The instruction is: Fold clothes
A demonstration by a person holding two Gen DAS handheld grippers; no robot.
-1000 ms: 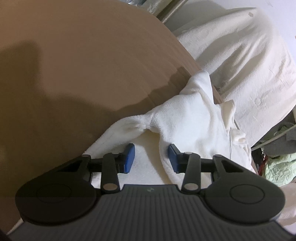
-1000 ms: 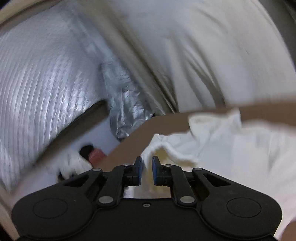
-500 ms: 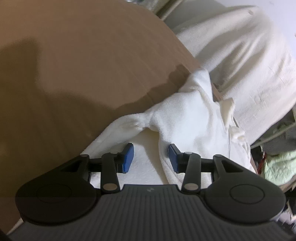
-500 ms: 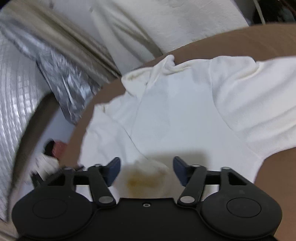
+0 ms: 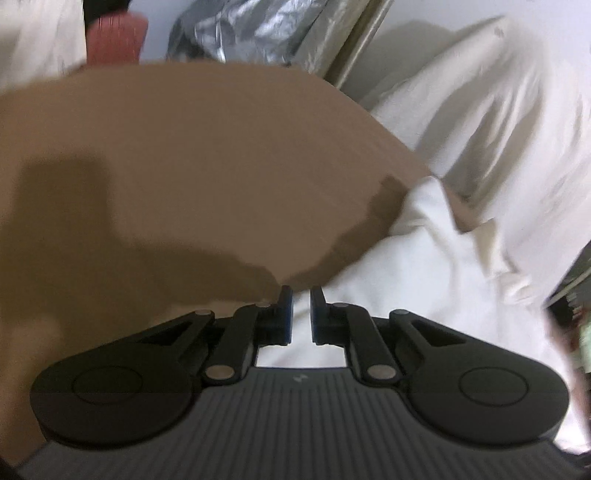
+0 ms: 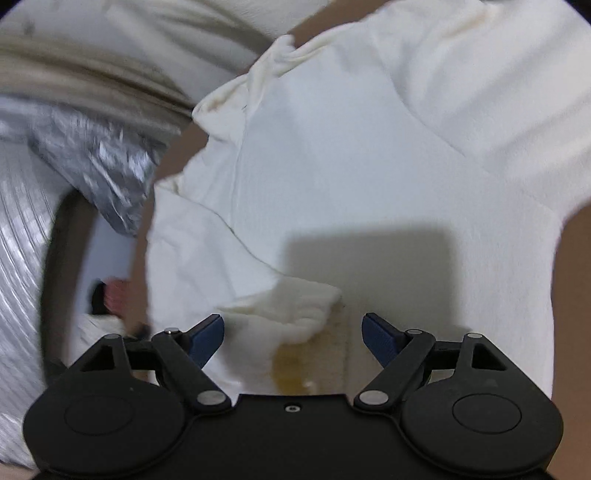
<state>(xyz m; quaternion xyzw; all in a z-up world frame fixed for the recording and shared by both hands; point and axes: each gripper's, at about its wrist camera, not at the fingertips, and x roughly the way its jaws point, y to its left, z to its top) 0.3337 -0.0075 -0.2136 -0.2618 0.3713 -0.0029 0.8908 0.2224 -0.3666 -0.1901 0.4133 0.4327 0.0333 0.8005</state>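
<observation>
Left wrist view, lower centre: the left gripper (image 5: 298,314), its blue-padded fingers (image 5: 286,314) drawn almost together with only a narrow slit between them; whether any cloth is caught in the slit cannot be told. Just beyond the tips lies the edge of a white garment (image 5: 417,269), which spreads to the lower right of the frame over a brown bench (image 5: 207,155). A dark shadow falls across the left half of the bench. Farther off, at the upper right, a pale draped cloth (image 5: 491,110); at the top centre, crumpled silver foil (image 5: 236,29); at the upper left, a blurred pink object (image 5: 114,40).

Right wrist view, lower centre: the right gripper (image 6: 293,334), fingers spread wide and holding nothing. Between them sits a bunched fold of the white garment (image 6: 369,147) beside a yellowish stain (image 6: 291,369). The garment lies flat on the bench (image 6: 576,280) and fills the centre and right of the frame, with a squarish shadow on it just above the gripper. The silver foil (image 6: 110,177) appears at the middle left, with a ribbed silvery surface (image 6: 18,258) along the left edge
</observation>
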